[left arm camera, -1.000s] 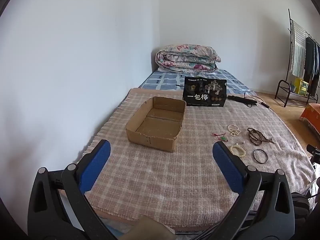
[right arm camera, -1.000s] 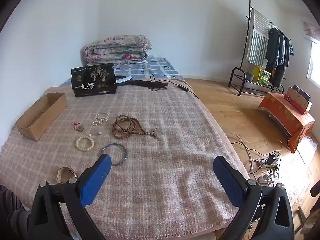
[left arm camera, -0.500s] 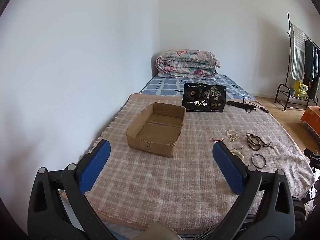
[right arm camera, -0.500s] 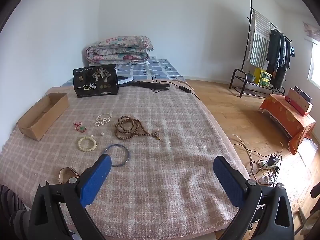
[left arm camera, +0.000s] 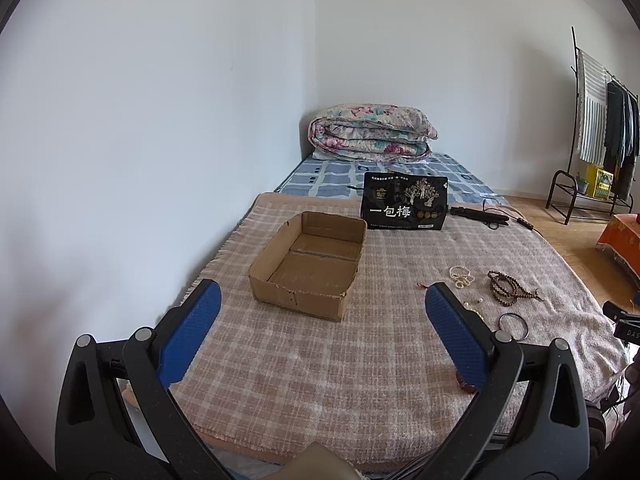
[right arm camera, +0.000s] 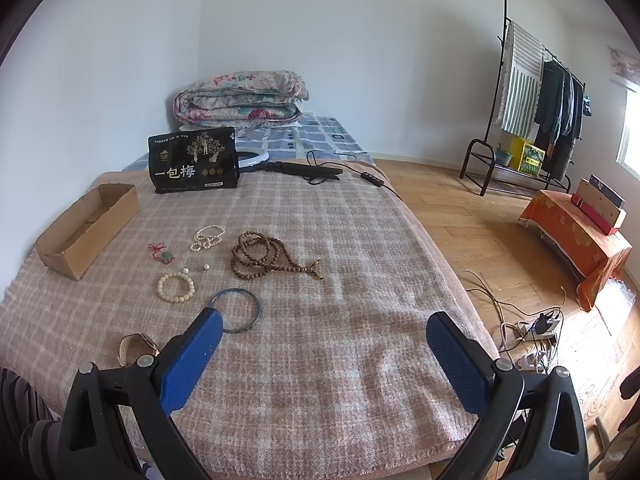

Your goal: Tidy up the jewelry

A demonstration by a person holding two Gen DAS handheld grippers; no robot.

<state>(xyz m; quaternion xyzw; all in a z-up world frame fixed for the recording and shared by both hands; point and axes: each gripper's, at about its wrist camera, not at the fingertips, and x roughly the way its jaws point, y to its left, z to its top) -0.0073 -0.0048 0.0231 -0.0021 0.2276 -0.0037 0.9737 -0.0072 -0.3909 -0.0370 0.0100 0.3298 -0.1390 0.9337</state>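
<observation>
Both tongs (left arm camera: 320, 320) (right arm camera: 324, 344) spread, black pouch (right arm camera: 194, 160) "一包梅"

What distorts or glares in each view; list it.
Left wrist view: fisheye bends the wall corner, black vignette at the frame corners, even soft light on the cardboard box. Right wrist view: same curvature, window blown out, sun glare on the floor.

White walls (right arm camera: 360, 40), wooden floor (right arm camera: 460, 232), clothes rack (right arm camera: 532, 92), orange-draped low table (right arm camera: 572, 228), bright window (right arm camera: 632, 128)

Wide-open left gripper (left arm camera: 322, 304) above plaid blanket (left arm camera: 360, 360), cardboard box (left arm camera: 310, 266) ahead, jewelry (left arm camera: 506, 286) to its right.
</observation>
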